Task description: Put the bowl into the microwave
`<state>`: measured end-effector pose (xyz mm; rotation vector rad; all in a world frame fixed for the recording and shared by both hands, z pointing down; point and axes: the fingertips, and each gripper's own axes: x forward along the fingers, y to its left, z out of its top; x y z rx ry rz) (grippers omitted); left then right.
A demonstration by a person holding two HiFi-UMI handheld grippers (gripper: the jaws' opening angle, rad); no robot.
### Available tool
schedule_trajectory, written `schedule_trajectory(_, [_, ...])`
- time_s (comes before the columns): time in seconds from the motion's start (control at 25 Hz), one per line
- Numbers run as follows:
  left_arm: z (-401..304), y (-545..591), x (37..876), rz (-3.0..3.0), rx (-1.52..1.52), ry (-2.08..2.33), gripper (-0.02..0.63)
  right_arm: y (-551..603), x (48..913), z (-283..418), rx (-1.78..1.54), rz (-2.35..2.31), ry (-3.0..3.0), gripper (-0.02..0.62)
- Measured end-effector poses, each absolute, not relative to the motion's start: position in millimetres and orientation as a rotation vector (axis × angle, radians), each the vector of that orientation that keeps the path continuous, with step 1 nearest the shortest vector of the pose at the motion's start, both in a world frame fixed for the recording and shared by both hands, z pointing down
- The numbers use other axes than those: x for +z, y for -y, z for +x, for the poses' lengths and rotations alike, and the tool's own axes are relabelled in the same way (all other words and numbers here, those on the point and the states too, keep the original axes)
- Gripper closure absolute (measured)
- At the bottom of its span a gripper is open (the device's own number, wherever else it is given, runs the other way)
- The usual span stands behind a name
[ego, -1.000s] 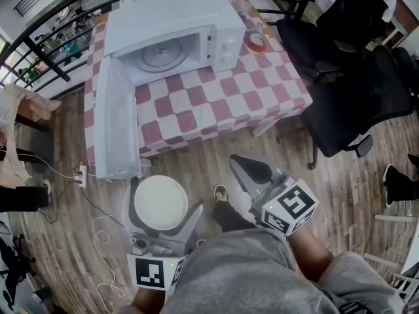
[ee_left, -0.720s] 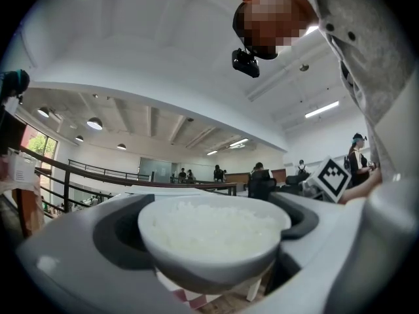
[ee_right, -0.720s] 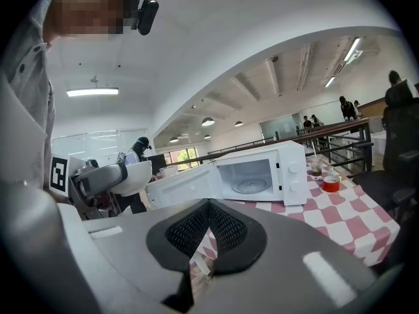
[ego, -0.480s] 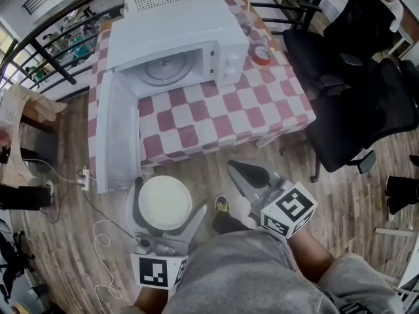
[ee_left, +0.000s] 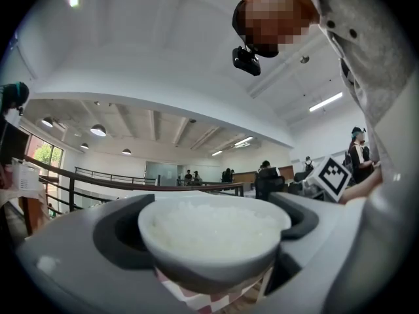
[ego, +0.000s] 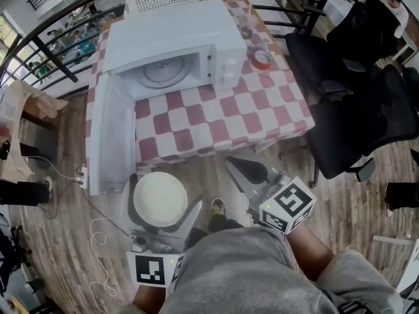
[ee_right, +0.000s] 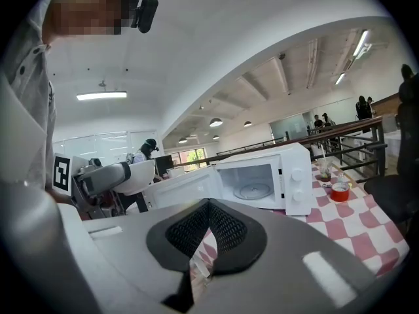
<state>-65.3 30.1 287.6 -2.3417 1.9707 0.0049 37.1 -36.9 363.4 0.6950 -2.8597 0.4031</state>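
Observation:
A white bowl (ego: 159, 199) filled with white rice (ee_left: 213, 226) sits between the jaws of my left gripper (ego: 161, 199), which is shut on it, held over the wooden floor in front of the table. The white microwave (ego: 178, 47) stands on the checkered table with its door (ego: 108, 135) swung wide open to the left and its glass turntable (ego: 162, 72) showing. My right gripper (ego: 247, 170) is shut with nothing in it, to the right of the bowl. The right gripper view shows the bowl (ee_right: 141, 175) at left and the microwave (ee_right: 262, 180) ahead.
A red-and-white checkered table (ego: 222, 113) carries a red tape roll (ego: 262, 60) right of the microwave. Black office chairs (ego: 357, 103) stand at right. A power strip and cables (ego: 82, 175) lie on the floor at left. A black railing (ego: 59, 31) runs behind the table.
The view has shifted slightly, and the bowl in my left gripper sits a little closer to the open microwave door. The right gripper has barely moved.

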Motion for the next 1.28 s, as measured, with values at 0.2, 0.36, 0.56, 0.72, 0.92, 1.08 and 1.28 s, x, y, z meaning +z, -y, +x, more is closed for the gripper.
schedule_trajectory(0.2, [-65,-30,289,-2.334,0.016,-1.995,0.064,39,367,44,0.424,0.709,2.857,0.597])
schedule_trajectory(0.36, [-63,-29,286,-2.323,0.018,-2.003,0.064,39,366,47,0.429,0.708,2.862,0.598])
schedule_trajectory(0.56, [-56,-32,283,-2.325,0.006,-1.986,0.064,37,363,49,0.428,0.715,2.875,0.598])
schedule_trajectory(0.72, [-57,-34,280,-2.311,0.007,-1.989,0.063,36,360,50,0.421,0.719,2.879,0.598])
schedule_trajectory(0.92, [-53,-35,276,-2.303,0.014,-1.987,0.063,37,357,55,0.410,0.721,2.893,0.598])
schedule_trajectory(1.08, [-47,-36,276,-2.308,0.011,-1.976,0.063,35,358,57,0.405,0.723,2.896,0.597])
schedule_trajectory(1.28, [-44,-33,274,-2.308,0.004,-1.966,0.064,37,353,60,0.401,0.731,2.902,0.598])
